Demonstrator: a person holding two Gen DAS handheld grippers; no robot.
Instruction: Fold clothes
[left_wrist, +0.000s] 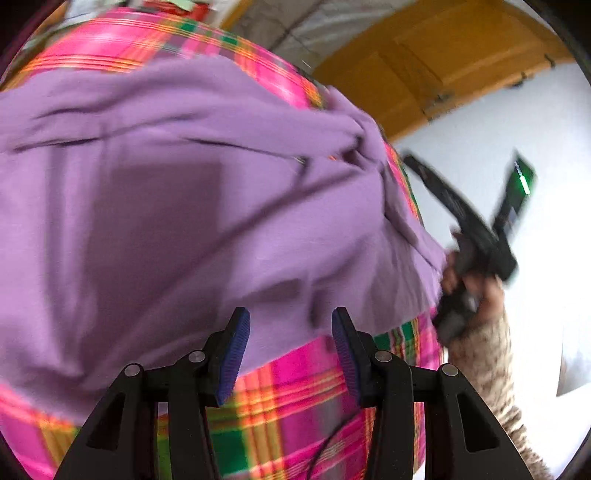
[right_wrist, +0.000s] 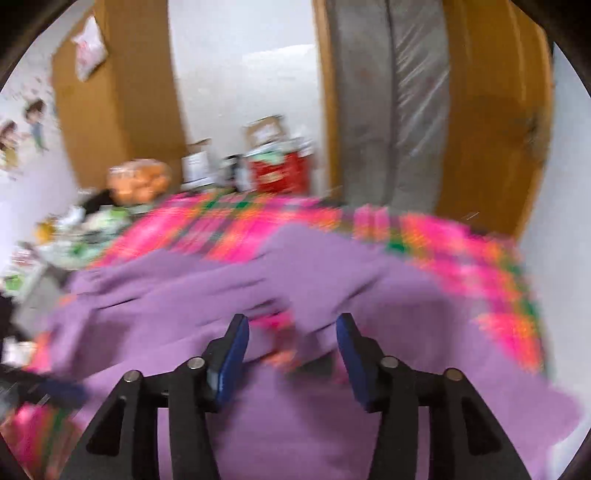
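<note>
A purple garment (left_wrist: 177, 206) lies rumpled over a pink, green and orange plaid cloth (left_wrist: 288, 406) on a table. My left gripper (left_wrist: 291, 354) hovers open above the garment's near hem, nothing between its blue pads. In the left wrist view a hand in a patterned sleeve (left_wrist: 484, 354) holds the right gripper's black body (left_wrist: 476, 236) at the garment's right edge; its tips are hidden there. The right wrist view is blurred: the right gripper (right_wrist: 291, 354) stands open over the purple garment (right_wrist: 295, 424), with a bunched fold and a bit of plaid cloth (right_wrist: 461, 258) showing ahead of its fingers.
Beyond the table stand a wooden door (right_wrist: 491, 140), a plastic-wrapped mattress (right_wrist: 388, 110) and a cardboard panel (right_wrist: 110, 92). Boxes, a red carton (right_wrist: 279, 173) and an orange bag (right_wrist: 138, 181) crowd the far end. White floor (left_wrist: 517, 129) lies right of the table.
</note>
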